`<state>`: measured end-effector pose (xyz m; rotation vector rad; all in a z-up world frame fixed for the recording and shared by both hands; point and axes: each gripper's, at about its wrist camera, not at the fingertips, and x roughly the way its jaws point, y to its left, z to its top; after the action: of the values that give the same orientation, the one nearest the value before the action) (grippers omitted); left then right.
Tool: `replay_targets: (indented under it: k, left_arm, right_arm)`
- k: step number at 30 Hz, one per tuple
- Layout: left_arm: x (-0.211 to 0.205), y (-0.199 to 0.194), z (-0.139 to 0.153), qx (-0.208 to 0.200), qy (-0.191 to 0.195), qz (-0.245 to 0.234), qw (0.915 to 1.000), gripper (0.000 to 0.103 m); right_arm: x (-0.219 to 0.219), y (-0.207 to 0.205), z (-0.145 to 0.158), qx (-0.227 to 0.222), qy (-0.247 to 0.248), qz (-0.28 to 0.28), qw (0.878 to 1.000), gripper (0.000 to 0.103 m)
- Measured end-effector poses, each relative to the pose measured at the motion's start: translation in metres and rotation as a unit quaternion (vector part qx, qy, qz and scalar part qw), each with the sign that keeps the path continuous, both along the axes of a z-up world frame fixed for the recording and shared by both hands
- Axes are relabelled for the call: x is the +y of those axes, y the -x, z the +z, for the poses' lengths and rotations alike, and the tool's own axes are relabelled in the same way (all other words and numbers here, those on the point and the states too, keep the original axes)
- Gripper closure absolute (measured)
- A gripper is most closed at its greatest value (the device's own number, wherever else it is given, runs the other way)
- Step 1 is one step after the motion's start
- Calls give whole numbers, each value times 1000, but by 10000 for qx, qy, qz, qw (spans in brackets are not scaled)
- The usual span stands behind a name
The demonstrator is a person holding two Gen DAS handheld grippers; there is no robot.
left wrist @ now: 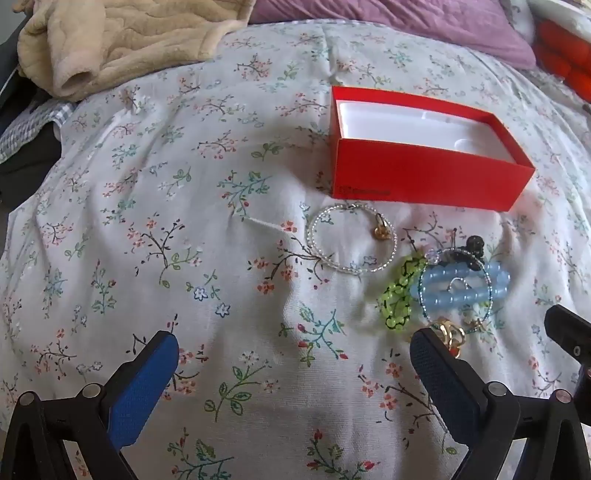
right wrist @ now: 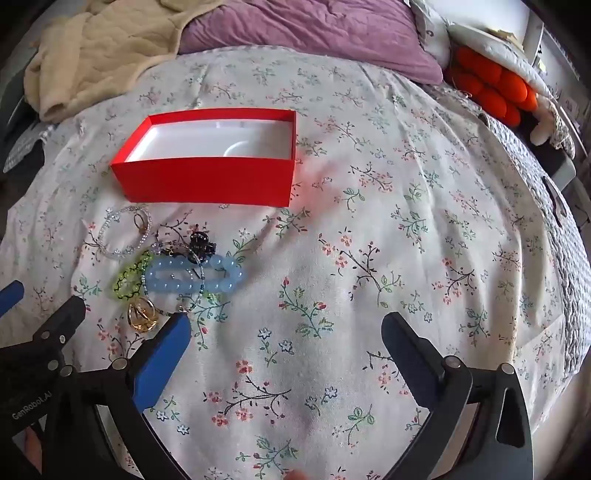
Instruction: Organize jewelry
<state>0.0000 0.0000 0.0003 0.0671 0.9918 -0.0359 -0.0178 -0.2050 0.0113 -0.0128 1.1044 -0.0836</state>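
Observation:
An open red box (left wrist: 424, 177) with a white empty inside lies on the floral bedspread; it also shows in the right wrist view (right wrist: 207, 181). In front of it lie a clear bead bracelet with a gold charm (left wrist: 351, 238) (right wrist: 123, 236), a green bead bracelet (left wrist: 400, 291) (right wrist: 131, 277), a light blue bead bracelet (left wrist: 463, 288) (right wrist: 194, 277), a dark beaded piece (left wrist: 472, 247) (right wrist: 199, 242) and gold rings (left wrist: 450, 334) (right wrist: 142, 314). My left gripper (left wrist: 291, 354) is open and empty, its right finger beside the rings. My right gripper (right wrist: 284, 332) is open and empty, right of the jewelry.
A beige blanket (left wrist: 110, 40) is bunched at the back left. A purple pillow (right wrist: 314, 33) lies at the back. An orange plush thing (right wrist: 495, 88) sits at the back right. The bed edge falls off at the left (left wrist: 22, 158).

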Motion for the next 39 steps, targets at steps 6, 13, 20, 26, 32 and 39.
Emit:
replay_targets:
  k: [6, 13, 20, 26, 32, 39]
  left_arm:
    - [0, 1, 1, -36, -60, -15, 10000, 0]
    - [4, 1, 1, -47, -97, -37, 9999, 0]
    - [3, 1, 0, -39, -132, -44, 9999, 0]
    - [-1, 3, 1, -86, -329, -47, 9994, 0]
    - [-3, 4, 0, -64, -359, -60, 9993, 0]
    - [-2, 4, 0, -65, -308, -62, 9995, 0]
  right_arm:
    - [-1, 1, 0, 23, -17, -10, 10000, 0]
    - [-2, 0, -1, 66, -23, -35, 10000, 0]
    - [-1, 0, -3, 97, -15, -15, 10000, 0]
    - [0, 0, -4, 112, -5, -12, 9999, 0]
    - [-1, 0, -5, 138, -19, -6, 9999, 0]
    - [1, 0, -7, 179, -21, 10, 9998, 0]
